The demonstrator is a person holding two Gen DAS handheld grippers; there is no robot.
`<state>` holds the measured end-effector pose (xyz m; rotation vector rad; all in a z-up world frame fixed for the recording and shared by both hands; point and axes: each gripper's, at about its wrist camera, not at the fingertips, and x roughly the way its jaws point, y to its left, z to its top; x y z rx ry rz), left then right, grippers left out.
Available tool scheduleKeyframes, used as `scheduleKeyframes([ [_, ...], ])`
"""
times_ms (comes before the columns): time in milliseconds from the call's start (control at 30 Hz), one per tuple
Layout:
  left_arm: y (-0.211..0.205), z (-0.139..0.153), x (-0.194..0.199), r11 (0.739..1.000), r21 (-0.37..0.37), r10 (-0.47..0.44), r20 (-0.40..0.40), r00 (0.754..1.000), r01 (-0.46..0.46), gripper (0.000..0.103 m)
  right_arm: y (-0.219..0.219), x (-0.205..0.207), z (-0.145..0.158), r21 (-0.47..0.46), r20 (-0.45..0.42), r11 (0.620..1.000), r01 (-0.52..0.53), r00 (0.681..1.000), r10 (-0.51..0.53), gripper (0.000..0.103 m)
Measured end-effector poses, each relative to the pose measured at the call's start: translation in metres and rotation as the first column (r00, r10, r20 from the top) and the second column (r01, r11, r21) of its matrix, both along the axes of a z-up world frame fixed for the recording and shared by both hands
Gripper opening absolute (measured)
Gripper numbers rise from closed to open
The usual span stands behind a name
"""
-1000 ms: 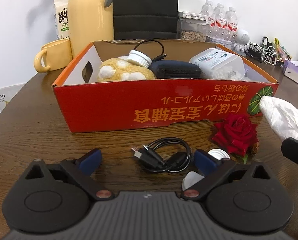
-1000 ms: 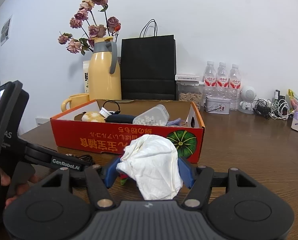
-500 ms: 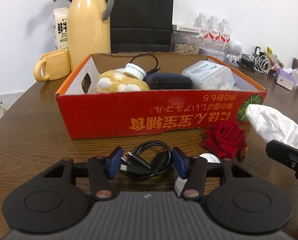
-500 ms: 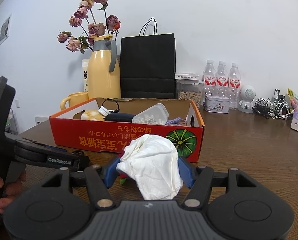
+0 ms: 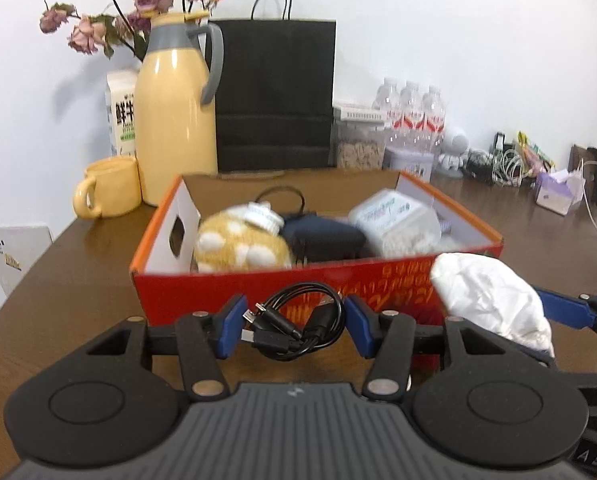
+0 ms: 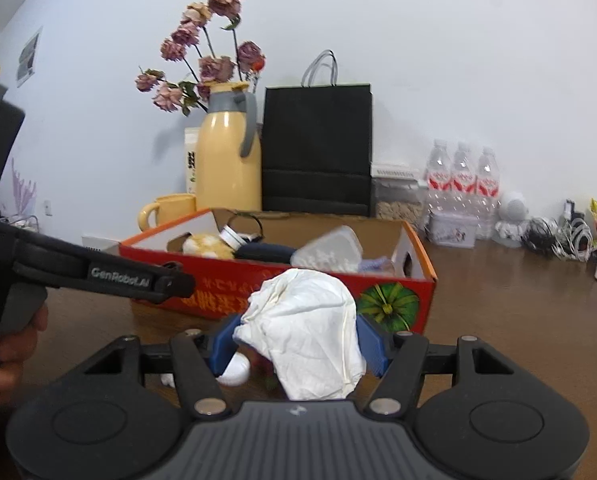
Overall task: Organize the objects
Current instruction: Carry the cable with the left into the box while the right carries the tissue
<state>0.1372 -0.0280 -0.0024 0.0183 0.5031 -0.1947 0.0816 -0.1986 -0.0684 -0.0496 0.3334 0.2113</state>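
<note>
My left gripper [image 5: 294, 329] is shut on a coiled black USB cable [image 5: 282, 338], held off the table in front of the red cardboard box [image 5: 170, 296]. The box holds a yellow spotted plush [image 5: 242, 248], a dark pouch [image 5: 322, 240] and a clear plastic container [image 5: 394, 224]. My right gripper [image 6: 302, 344] is shut on a crumpled white tissue [image 6: 310, 328], close to the box's front wall [image 6: 218, 300]. That tissue [image 5: 490, 300] also shows at the right of the left wrist view. A person's hand [image 6: 2, 356] holds the left gripper's handle.
Behind the box stand a yellow jug [image 5: 174, 128] with dried flowers, a yellow mug [image 5: 110, 194], a black paper bag [image 5: 274, 96] and water bottles [image 5: 412, 114]. Tangled cables [image 5: 502, 164] and a tissue box [image 5: 558, 194] lie far right. A small white object [image 6: 234, 368] rests under my right gripper.
The left gripper's jaws closed onto the black cable and lifted it off the table to the height of the box's front wall. The right gripper kept still with the tissue.
</note>
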Motion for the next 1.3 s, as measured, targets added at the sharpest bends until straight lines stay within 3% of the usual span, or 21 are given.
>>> scheduleKeyframes([
  [367, 0.007, 0.035, 0.023, 0.999, -0.034, 0.033, 0.079, 0.996, -0.031, 0.055, 0.016, 0.033, 0.033, -0.022, 0.06, 1.0, -0.018, 0.998, 0.02, 0.062],
  [733, 0.009, 0.045, 0.072, 0.993, -0.089, 0.083, 0.083, 0.993, -0.075, 0.055, 0.026, 0.105, 0.045, -0.034, 0.042, 0.999, 0.01, 0.999, -0.009, 0.062],
  [1067, 0.007, 0.032, 0.121, 0.983, -0.126, 0.139, 0.048, 0.989, -0.132, 0.055, 0.029, 0.171, 0.032, -0.049, -0.016, 0.998, 0.041, 0.999, -0.042, 0.062],
  [1300, 0.01, 0.02, 0.136, 0.985, -0.121, 0.126, 0.021, 0.992, -0.123, 0.055, 0.024, 0.187, 0.023, -0.036, -0.032, 0.998, 0.041, 0.999, -0.042, 0.064],
])
